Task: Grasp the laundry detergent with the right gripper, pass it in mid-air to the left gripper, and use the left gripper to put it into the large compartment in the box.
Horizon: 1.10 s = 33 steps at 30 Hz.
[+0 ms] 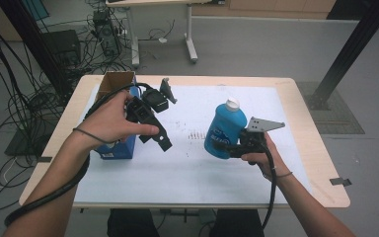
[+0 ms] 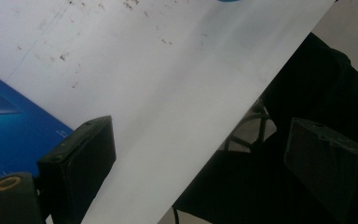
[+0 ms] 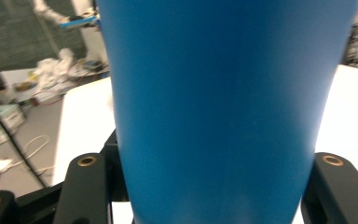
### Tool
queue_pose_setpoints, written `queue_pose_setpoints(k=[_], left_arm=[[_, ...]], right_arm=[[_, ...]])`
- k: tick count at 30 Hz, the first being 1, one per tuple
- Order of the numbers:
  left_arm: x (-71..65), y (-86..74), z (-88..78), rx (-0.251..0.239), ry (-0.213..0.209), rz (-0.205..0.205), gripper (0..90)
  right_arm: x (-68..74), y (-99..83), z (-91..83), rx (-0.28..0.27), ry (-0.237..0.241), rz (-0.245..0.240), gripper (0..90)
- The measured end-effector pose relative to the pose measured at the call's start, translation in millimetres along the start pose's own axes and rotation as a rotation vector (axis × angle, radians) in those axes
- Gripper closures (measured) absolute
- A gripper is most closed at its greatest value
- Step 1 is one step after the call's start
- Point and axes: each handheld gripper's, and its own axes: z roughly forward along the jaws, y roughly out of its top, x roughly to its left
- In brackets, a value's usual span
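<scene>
A blue bottle [image 1: 225, 129] with a white cap [image 1: 232, 103] leans slightly over the right half of the white sheet [image 1: 192, 173]. My right gripper [image 1: 225, 147] is shut on its lower body; in the right gripper view the blue bottle wall [image 3: 223, 102] spans the gap between the jaws of that gripper [image 3: 209, 161]. My left gripper [image 1: 161, 139] hovers beside a blue box [image 1: 117, 148] at the table's left, jaws pointing down toward the sheet. In the left gripper view that gripper [image 2: 203, 128] stands open with nothing between its jaws, the blue box [image 2: 9, 121] at its left.
The blue box has an open brown cardboard top [image 1: 117, 79]. The white sheet covers a wooden table [image 1: 321, 163] with tape [image 1: 340, 181] at its right edge. Cables [image 1: 10, 113] crowd the floor on the left; a desk leg [image 1: 191, 34] and a black post [image 1: 345, 54] stand behind.
</scene>
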Motion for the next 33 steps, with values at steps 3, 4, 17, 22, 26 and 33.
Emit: queue_pose_setpoints(k=[3,4,17,22,26,33], left_arm=[[-1.2,-0.3,-1.5,0.001,-0.007,0.023,9.0],[-1.1,0.0,-1.7,0.002,-0.008,0.025,9.0],[-1.4,0.2,-13.2,0.009,-0.026,0.101,9.2],[-3.8,2.1,-14.8,0.04,-0.021,0.144,9.2],[-6.4,3.2,-15.6,0.048,-0.021,0.161,9.3],[-16.8,10.2,-18.0,0.061,-0.029,0.214,9.3]], right_arm=[[4.0,5.5,2.2,0.015,0.028,-0.018,40.9],[5.4,7.7,3.4,0.012,0.042,-0.015,40.9],[24.1,23.0,30.3,0.019,0.147,-0.078,40.9],[34.0,26.3,41.2,0.033,0.187,-0.108,41.0],[38.3,27.2,45.4,0.049,0.206,-0.125,41.0],[49.4,29.1,56.0,0.076,0.246,-0.168,41.1]])
